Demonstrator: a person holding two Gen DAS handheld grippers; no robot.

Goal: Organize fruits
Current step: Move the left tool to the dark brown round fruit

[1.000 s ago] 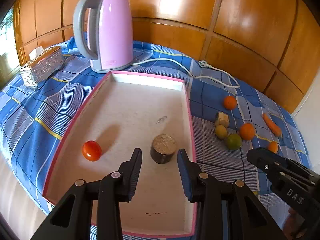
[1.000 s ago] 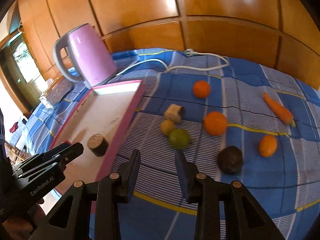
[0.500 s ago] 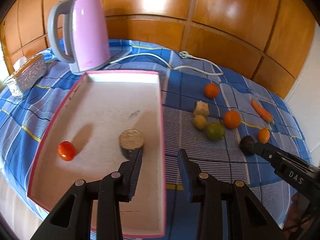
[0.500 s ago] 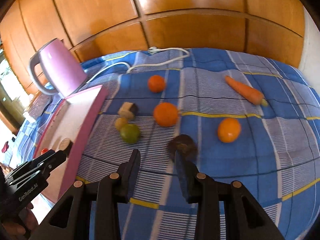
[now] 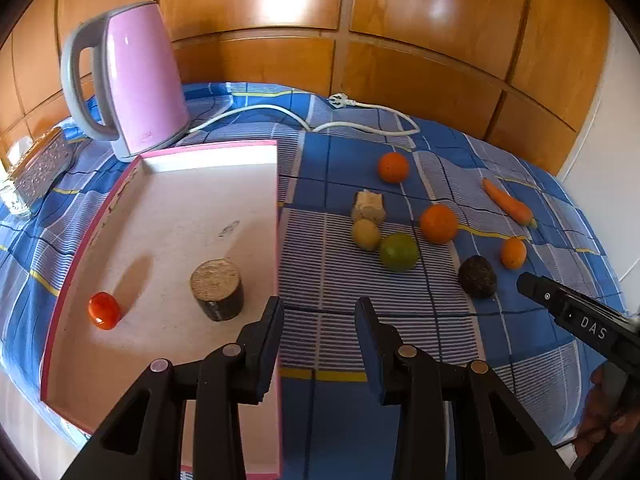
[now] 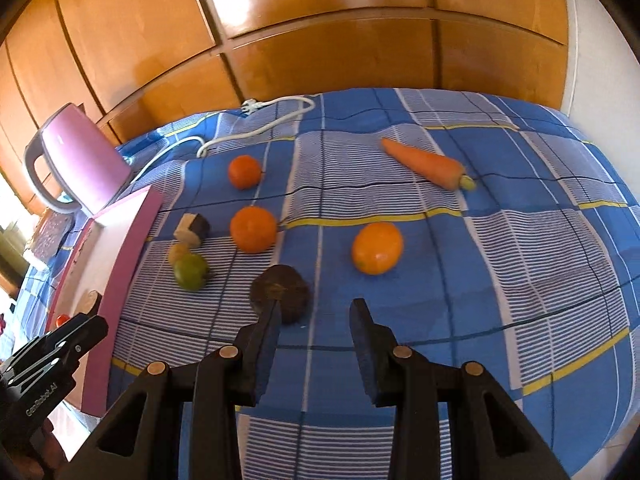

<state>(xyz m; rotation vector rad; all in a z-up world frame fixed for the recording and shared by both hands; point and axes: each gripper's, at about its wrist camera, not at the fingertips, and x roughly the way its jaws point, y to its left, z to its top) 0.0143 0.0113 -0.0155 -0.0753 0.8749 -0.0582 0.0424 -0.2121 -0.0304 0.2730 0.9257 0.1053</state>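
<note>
Lying just beyond right gripper point(image 6: 314, 312), avocado point(image 6: 280, 290)

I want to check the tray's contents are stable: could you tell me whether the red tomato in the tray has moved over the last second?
No. The tomato lies near the tray's left rim, left of the brown stump, as before; only the camera swung.

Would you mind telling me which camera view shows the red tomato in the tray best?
The left wrist view shows the red tomato best: whole and unobstructed on the tray floor. In the right wrist view only a sliver of it peeks out at the left edge, behind the left gripper.
</note>
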